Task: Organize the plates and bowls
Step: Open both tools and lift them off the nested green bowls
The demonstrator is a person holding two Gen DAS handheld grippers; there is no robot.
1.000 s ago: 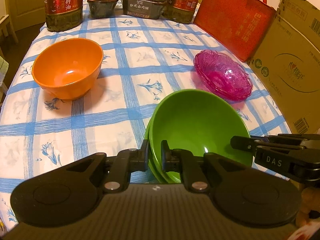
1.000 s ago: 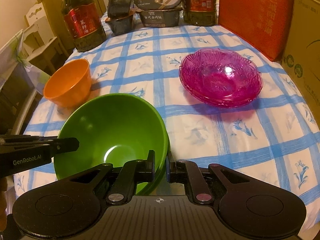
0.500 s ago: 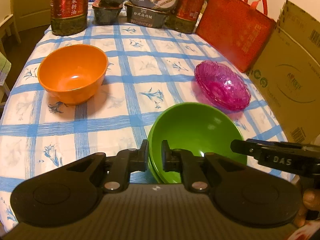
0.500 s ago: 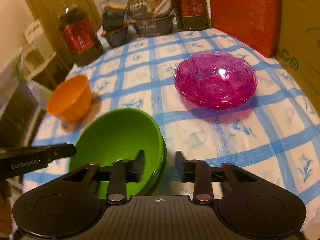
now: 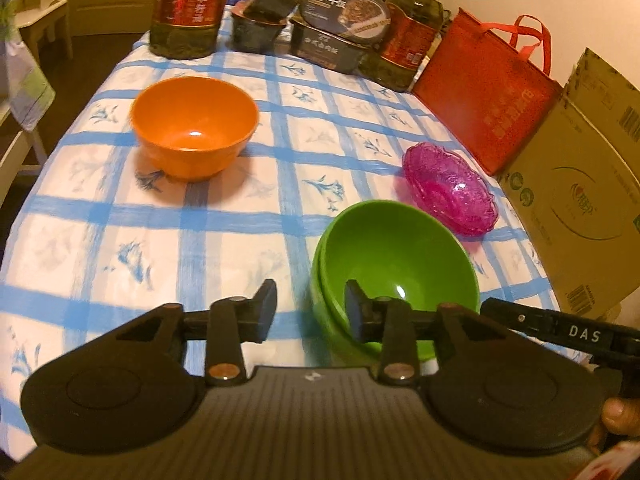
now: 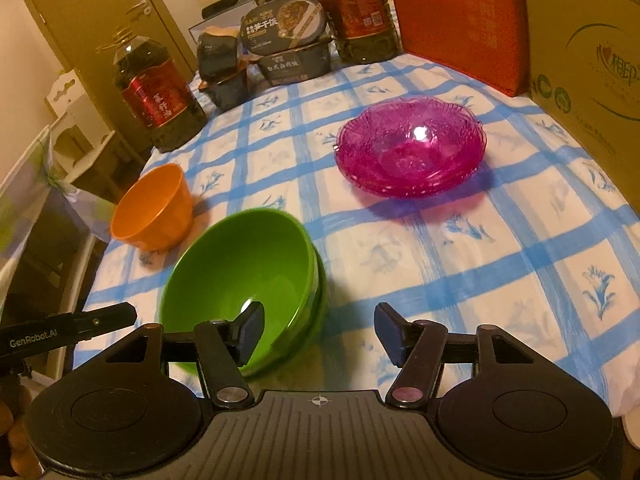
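Both grippers have just been opening and let go of the round green plastic bowls (image 5: 394, 268); the left gripper (image 5: 310, 308) and the right gripper (image 6: 318, 330) now gape empty; the nested green stack sits near on the blue checked tablecloth (image 6: 500, 264), so stacking looks done.

Readable lettering on the gripper fingers

"DAS" stands in white on the right gripper's finger (image 5: 584, 335); "GenRobot.AI" stands on the left gripper's finger (image 6: 34, 343); the oil bottle (image 6: 154, 98) label stays illegible.
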